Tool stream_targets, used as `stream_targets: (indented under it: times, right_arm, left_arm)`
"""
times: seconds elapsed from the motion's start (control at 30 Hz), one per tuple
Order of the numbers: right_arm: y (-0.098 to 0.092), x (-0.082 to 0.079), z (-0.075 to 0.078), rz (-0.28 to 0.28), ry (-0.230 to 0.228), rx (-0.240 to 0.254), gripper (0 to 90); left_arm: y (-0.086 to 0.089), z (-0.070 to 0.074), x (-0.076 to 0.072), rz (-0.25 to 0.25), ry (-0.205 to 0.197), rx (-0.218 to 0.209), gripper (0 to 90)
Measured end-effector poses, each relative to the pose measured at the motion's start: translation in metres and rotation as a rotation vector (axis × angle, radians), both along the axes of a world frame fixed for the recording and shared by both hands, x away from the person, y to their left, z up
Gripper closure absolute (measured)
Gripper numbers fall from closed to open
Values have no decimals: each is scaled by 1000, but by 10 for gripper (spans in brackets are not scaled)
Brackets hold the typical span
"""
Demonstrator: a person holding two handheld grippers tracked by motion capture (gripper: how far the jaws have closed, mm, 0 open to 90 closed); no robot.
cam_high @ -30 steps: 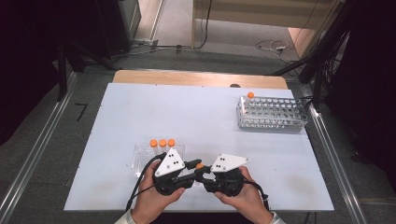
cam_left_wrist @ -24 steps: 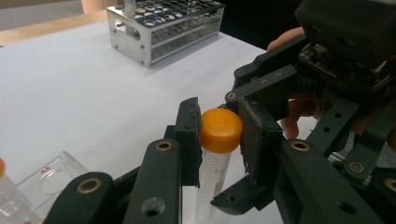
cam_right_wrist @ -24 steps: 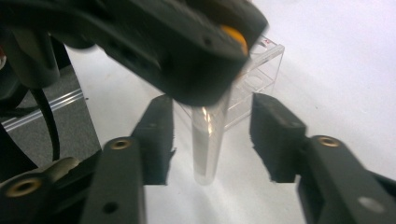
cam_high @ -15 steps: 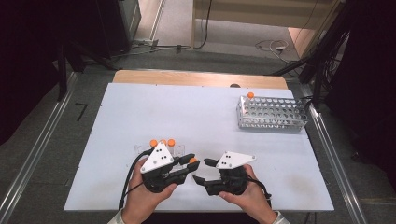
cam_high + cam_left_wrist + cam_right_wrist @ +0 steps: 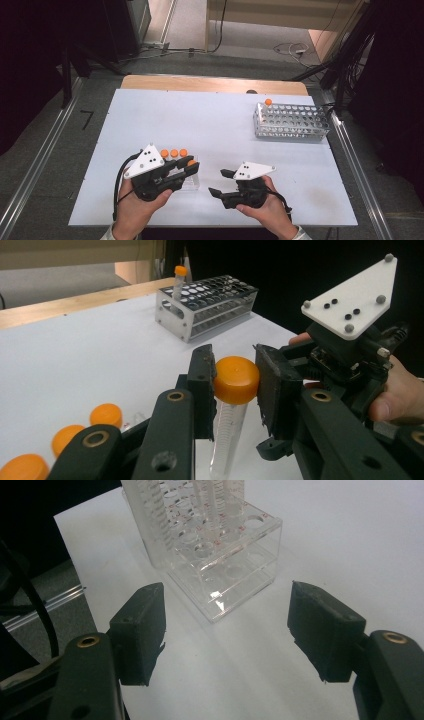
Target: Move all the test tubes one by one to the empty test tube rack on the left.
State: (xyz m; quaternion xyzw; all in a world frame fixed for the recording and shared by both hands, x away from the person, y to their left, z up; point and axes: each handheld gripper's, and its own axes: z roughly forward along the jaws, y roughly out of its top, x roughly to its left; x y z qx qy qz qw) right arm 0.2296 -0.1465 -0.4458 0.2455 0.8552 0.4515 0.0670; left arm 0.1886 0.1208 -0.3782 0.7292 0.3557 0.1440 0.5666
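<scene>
Currently, lines as observed:
Left gripper (image 5: 187, 167): clamped on the orange cap of a clear tube (image 5: 235, 382); in the left gripper view the tube hangs below the pads, its graduated body upright between the jaws, lifted clear of the white table (image 5: 200, 120).
Held tube, place: near the front left of the table, just beside the clear rack (image 5: 220, 565), above its right end as the high view shows it.
Clear rack: stands on the table under the left gripper; three orange-capped tubes (image 5: 174, 153) stand in it in a row.
Right gripper (image 5: 220, 182): jaws have just been opening and now stand wide apart with nothing between them; the right gripper view looks past both pads (image 5: 142, 625) at the clear rack's corner, apart from it.
Right hand (image 5: 265, 207): holds its gripper low over the front of the table, jaws pointing left toward the other gripper, a gap between the two.
Metal rack (image 5: 291, 120): far right of the table, well apart from both grippers; one orange-capped tube (image 5: 268, 102) stands in its left back corner.
Table edge: wooden strip (image 5: 210, 84) along the far side.
</scene>
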Motion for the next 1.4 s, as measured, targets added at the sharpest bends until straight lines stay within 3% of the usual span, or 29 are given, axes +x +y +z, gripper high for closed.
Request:
stream_targets:
  times: [0.3,0.57,0.77,1.1,1.4]
  right_arm:
    - [-5,4,-1,-22,8,-4,305]
    - [-6,4,-2,-27,7,-5,306]
    - [-7,5,-2,-29,9,-5,306]
    - [-8,5,-3,-34,11,-7,307]
    - [-7,5,-4,-32,13,-10,307]
  left_arm:
    - [23,3,7,58,18,13,705]
    - [45,4,11,132,9,2,705]
    - [57,2,13,180,2,18,705]
    - [70,-1,19,276,-20,50,705]
    - [74,-9,26,323,-30,74,705]
